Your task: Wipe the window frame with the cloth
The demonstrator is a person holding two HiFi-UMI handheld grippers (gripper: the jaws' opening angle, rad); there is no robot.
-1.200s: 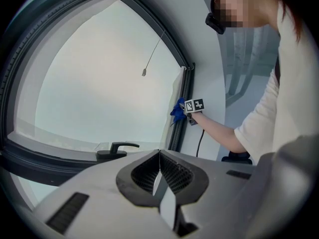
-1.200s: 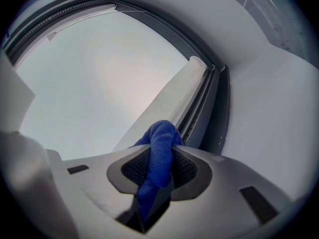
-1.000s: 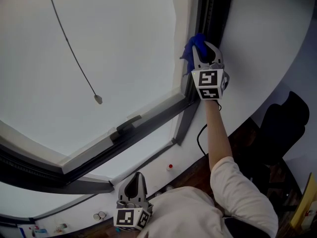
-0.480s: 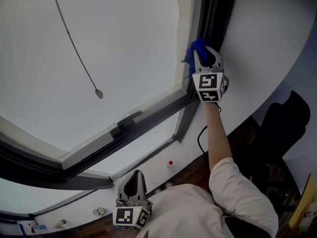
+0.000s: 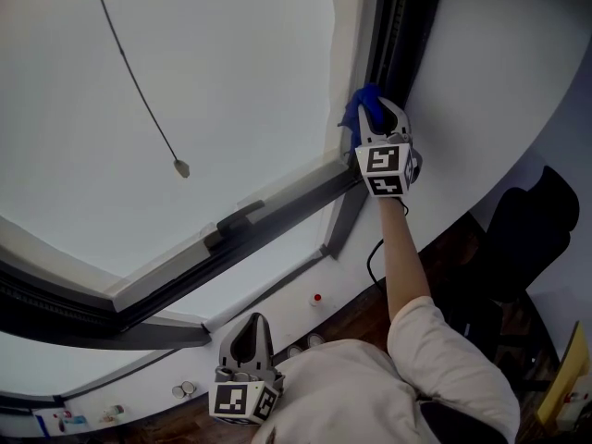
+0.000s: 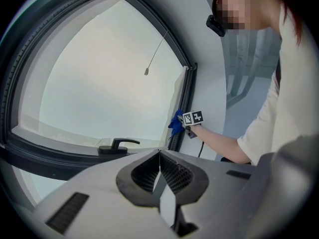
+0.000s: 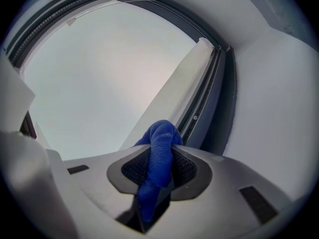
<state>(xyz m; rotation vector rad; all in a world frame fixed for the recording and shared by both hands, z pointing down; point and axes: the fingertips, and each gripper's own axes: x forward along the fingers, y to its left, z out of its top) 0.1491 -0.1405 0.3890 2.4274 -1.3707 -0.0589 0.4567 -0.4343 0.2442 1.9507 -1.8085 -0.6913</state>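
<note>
A blue cloth point(image 5: 356, 109) is bunched between the jaws of my right gripper point(image 5: 373, 118), which is shut on it. The cloth presses against the dark upright window frame point(image 5: 393, 26) just above the lower right corner. In the right gripper view the cloth point(image 7: 159, 151) fills the gap between the pads, with the frame point(image 7: 219, 98) right behind it. My left gripper point(image 5: 250, 329) hangs low by the person's body, shut and holding nothing. In the left gripper view its jaws point(image 6: 159, 158) meet, and the right gripper point(image 6: 192, 117) and cloth point(image 6: 175, 125) show far off.
A black window handle point(image 5: 239, 218) sits on the lower frame rail point(image 5: 277, 229). A thin blind cord ends in a pull point(image 5: 182, 166) in front of the pane. A black chair point(image 5: 527, 239) and a cable point(image 5: 373, 259) lie below right.
My right gripper has slid down the upright frame with the cloth, closer to the lower corner. The left gripper has stayed where it was.
</note>
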